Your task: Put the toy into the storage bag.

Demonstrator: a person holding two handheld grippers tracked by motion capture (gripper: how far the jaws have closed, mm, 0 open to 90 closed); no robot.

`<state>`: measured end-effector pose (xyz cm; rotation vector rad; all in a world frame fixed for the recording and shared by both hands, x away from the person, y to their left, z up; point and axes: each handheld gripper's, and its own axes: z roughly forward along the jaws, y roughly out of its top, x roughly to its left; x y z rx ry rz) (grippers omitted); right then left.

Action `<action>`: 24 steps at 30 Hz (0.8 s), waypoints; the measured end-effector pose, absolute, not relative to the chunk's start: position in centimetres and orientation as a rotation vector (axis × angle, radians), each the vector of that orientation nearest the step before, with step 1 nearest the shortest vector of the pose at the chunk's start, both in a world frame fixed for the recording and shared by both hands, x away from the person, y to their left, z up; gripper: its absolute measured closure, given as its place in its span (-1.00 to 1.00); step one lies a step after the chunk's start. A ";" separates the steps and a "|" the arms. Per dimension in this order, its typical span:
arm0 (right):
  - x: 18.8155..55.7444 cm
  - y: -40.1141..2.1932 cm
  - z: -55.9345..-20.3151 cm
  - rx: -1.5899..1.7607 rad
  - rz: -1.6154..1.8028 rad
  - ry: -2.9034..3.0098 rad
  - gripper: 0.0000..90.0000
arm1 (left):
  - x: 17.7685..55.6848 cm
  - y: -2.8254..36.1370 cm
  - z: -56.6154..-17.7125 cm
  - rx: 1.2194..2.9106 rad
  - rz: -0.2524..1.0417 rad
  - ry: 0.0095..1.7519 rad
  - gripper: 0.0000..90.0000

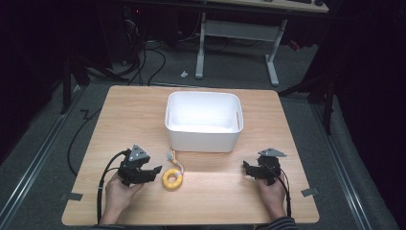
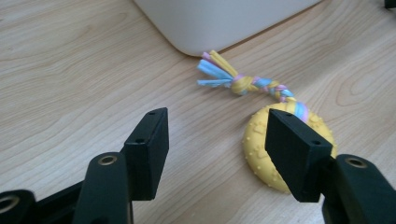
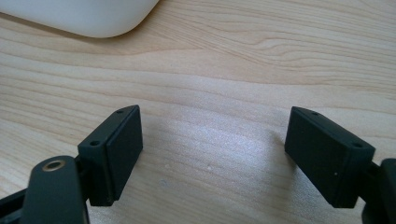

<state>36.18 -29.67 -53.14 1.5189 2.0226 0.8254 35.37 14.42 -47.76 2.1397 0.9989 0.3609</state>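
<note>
Yellow ring toy [image 1: 172, 178], lower centre: light, rubbery, grippy; pinch across its band. Left gripper [image 1: 154, 171] and right gripper [image 1: 247, 170] both spread, empty.

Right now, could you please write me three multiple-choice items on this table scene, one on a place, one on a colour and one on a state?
1. Where does the ring toy lie?
A. Inside the white bin
B. On the table in front of the white bin, near the left gripper
C. Beside the right gripper

2. What colour is the ring of the toy?
A. Yellow
B. Red
C. Green

3. How does the right gripper stand?
A. Shut on the toy
B. Shut on the bin's rim
C. Open, with bare table between its fingers

Answers: 1 B, as the high view shows the toy on the wood between bin and left gripper. 2 A, as the left gripper view shows a yellow ring with a braided rope tail. 3 C, as the right gripper view shows the fingers apart over bare wood.
</note>
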 end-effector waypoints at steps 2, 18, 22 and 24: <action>36.2 -29.7 -53.1 1.519 0.825 2.022 -0.57 | 35.3 13.9 -47.9 2.166 0.380 0.986 -0.10; 36.2 -29.7 -53.1 1.518 0.826 2.024 -0.57 | 35.9 11.6 -49.1 2.277 0.309 0.949 0.02; 36.2 -29.6 -53.1 1.517 0.826 2.024 -0.56 | 36.1 11.2 -49.4 2.300 0.299 0.944 0.05; 36.2 -29.6 -53.1 1.518 0.826 2.023 -0.56 | 36.2 11.0 -49.5 2.315 0.292 0.943 0.06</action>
